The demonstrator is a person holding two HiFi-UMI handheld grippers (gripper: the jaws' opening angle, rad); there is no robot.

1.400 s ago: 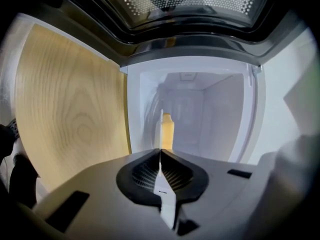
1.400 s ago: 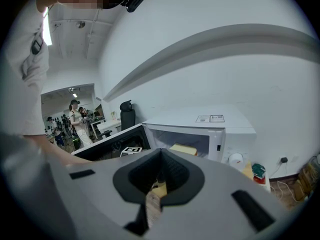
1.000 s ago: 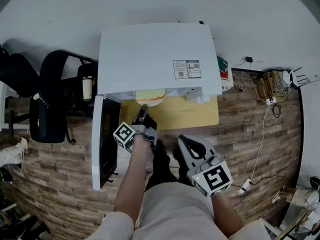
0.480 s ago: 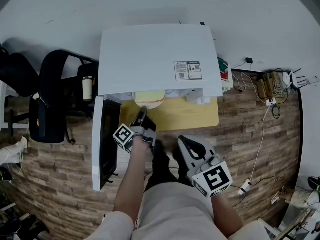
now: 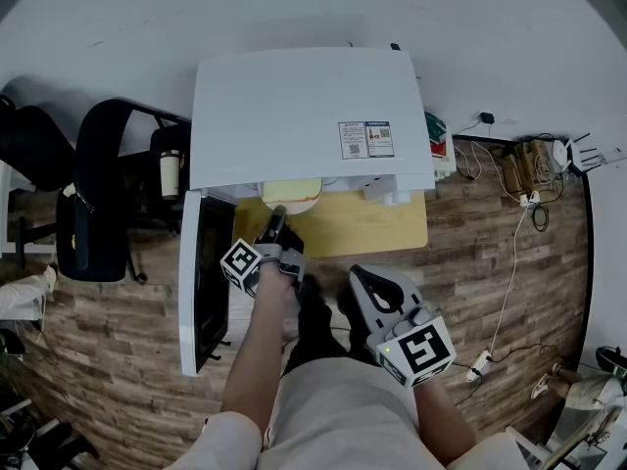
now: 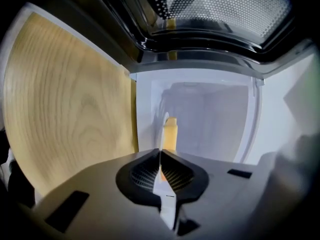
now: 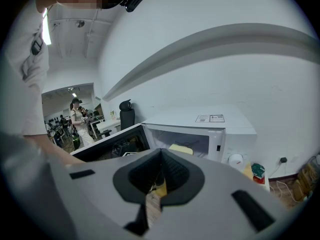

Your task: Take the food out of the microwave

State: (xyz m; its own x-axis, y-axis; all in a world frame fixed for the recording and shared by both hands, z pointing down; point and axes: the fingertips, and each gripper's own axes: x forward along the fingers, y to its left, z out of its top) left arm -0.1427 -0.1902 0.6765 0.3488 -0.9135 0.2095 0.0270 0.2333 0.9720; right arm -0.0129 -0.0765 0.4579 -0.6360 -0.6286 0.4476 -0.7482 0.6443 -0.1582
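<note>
The white microwave (image 5: 309, 106) stands on a wooden table (image 5: 372, 223) with its door (image 5: 201, 282) swung open to the left. A white plate with pale yellow food (image 5: 291, 194) sits at the mouth of the oven. My left gripper (image 5: 277, 219) reaches to the plate's near edge. In the left gripper view the gripper (image 6: 160, 171) is shut on the thin white plate rim (image 6: 163, 126), with the food (image 6: 171, 131) edge-on just beyond. My right gripper (image 5: 361, 280) hangs back near my body, shut with nothing in it. The right gripper view shows the food (image 7: 181, 149) inside the microwave (image 7: 220, 121).
A black office chair (image 5: 93, 194) stands left of the microwave. Cables and a power strip (image 5: 519, 179) lie on the wood floor at the right, and small items (image 5: 438, 140) sit beside the oven. A person (image 7: 77, 114) stands far off in the room.
The left gripper and the plate have barely shifted. The right gripper has stayed where it was.
</note>
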